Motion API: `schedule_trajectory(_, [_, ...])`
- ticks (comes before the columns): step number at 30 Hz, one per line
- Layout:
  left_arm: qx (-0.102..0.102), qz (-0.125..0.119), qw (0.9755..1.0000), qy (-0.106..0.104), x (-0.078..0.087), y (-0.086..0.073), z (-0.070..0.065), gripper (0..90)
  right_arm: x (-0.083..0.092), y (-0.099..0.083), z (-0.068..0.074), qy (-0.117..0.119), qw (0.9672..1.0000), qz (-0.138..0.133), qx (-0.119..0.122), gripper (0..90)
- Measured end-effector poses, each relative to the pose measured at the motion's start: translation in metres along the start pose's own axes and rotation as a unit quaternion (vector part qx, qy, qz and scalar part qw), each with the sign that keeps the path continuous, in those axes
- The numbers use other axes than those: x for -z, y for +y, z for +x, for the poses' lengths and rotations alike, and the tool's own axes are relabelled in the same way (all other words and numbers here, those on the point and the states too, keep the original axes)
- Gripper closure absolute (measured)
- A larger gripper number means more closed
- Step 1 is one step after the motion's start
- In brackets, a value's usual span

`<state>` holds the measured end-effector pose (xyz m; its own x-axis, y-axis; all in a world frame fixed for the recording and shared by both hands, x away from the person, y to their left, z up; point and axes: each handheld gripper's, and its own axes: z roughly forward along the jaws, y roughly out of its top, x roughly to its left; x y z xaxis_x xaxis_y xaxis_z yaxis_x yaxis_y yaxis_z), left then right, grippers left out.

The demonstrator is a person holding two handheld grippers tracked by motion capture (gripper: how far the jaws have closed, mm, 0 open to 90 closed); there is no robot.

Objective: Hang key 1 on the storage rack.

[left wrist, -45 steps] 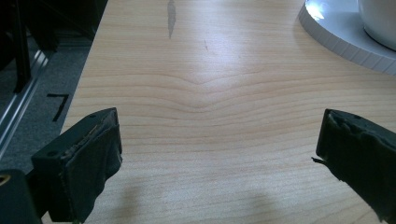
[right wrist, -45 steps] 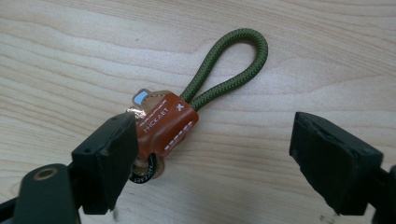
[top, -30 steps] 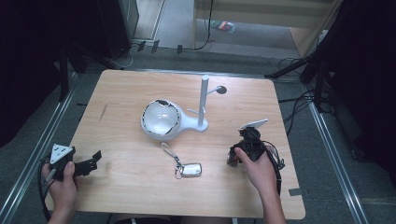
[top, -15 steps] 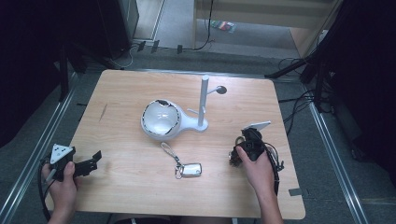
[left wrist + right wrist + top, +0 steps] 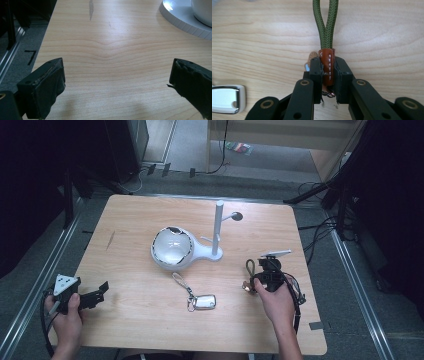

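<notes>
A green cord keychain (image 5: 326,23) with a brown leather band (image 5: 326,65) is pinched between my right gripper's (image 5: 328,72) jaws, low over the table. In the high view that cord loop (image 5: 249,267) sticks out leftward from my right gripper (image 5: 260,279) at the table's right. A white key fob (image 5: 205,301) on a thin strap lies at the front middle, and its edge (image 5: 227,98) is seen at the lower left of the right gripper view. My left gripper (image 5: 95,296) rests at the front left corner, its jaws wide apart and empty (image 5: 116,82).
A white stand with a round dish base (image 5: 171,248) and an upright post (image 5: 218,227) with a side peg sits mid-table. Its rim (image 5: 185,21) is at the upper right in the left gripper view. The table's left edge (image 5: 46,32) runs close to my left gripper.
My right gripper has slid slightly toward the front with the green cord keychain held in it. The left gripper has stayed put.
</notes>
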<state>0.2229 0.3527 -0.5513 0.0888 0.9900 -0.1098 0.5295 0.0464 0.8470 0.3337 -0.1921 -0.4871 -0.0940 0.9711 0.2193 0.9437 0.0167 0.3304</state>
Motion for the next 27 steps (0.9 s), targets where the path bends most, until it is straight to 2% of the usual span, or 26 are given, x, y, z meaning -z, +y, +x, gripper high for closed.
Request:
schedule_trajectory(3, [-0.001, 0.0, 1.0, 0.0, 0.0, 0.0, 0.0, 0.4, 0.004, 0.0, 0.003, 0.005, 0.9999, -0.013, 0.009, 79.7])
schedule_trajectory(4, [0.0, -0.001, 1.0, 0.0, 0.0, 0.0, 0.0, 0.4, 0.008, -0.001, 0.006, 0.004, 0.9992, -0.035, 0.017, 79.8])
schedule_trajectory(7, [0.0, -0.003, 1.0, -0.001, 0.0, 0.0, 0.0, 0.4, 0.011, -0.001, 0.008, 0.006, 0.9985, -0.049, 0.021, 79.8])
schedule_trajectory(8, [0.001, -0.004, 1.0, -0.001, 0.0, 0.0, 0.0, 0.4, 0.015, -0.001, 0.009, 0.01, 0.997, -0.073, 0.024, 79.8])
schedule_trajectory(10, [0.001, -0.006, 1.0, -0.002, 0.001, -0.001, 0.0, 0.4, 0.017, -0.001, 0.009, 0.014, 0.9964, -0.081, 0.023, 79.8])
schedule_trajectory(14, [0.0, -0.018, 0.9998, -0.007, 0.004, -0.002, 0.001, 0.3, 0.029, 0.0, 0.011, 0.025, 0.991, -0.13, 0.019, 79.8])
schedule_trajectory(15, [0.0, -0.024, 0.9997, -0.008, 0.005, -0.002, 0.001, 0.4, 0.033, 0.001, 0.013, 0.023, 0.9883, -0.149, 0.02, 79.8])
schedule_trajectory(17, [-0.002, -0.023, 0.9997, -0.009, 0.005, -0.002, 0.001, 0.3, 0.036, 0.001, 0.014, 0.023, 0.9855, -0.166, 0.024, 79.8])
schedule_trajectory(19, [-0.007, -0.023, 0.9997, -0.009, 0.004, -0.002, 0.0, 0.4, 0.037, 0.001, 0.015, 0.022, 0.9843, -0.173, 0.027, 79.8])
schedule_trajectory(20, [-0.012, -0.025, 0.9996, -0.005, 0.005, -0.003, -0.002, 0.4, 0.04, 0.002, 0.018, 0.014, 0.9818, -0.187, 0.033, 79.8])
schedule_trajectory(21, [-0.012, -0.025, 0.9996, -0.005, 0.005, -0.003, -0.002, 0.4, 0.041, 0.002, 0.019, 0.02, 0.9808, -0.191, 0.032, 79.8])
schedule_trajectory(23, [-0.017, -0.028, 0.9995, -0.002, 0.005, -0.003, -0.003, 0.4, 0.043, 0.003, 0.019, 0.024, 0.9798, -0.196, 0.033, 79.8])
schedule_trajectory(27, [-0.012, -0.03, 0.9995, 0.006, 0.006, -0.003, -0.003, 0.4, 0.049, 0.011, 0.024, 0.028, 0.9776, -0.205, 0.04, 79.7])
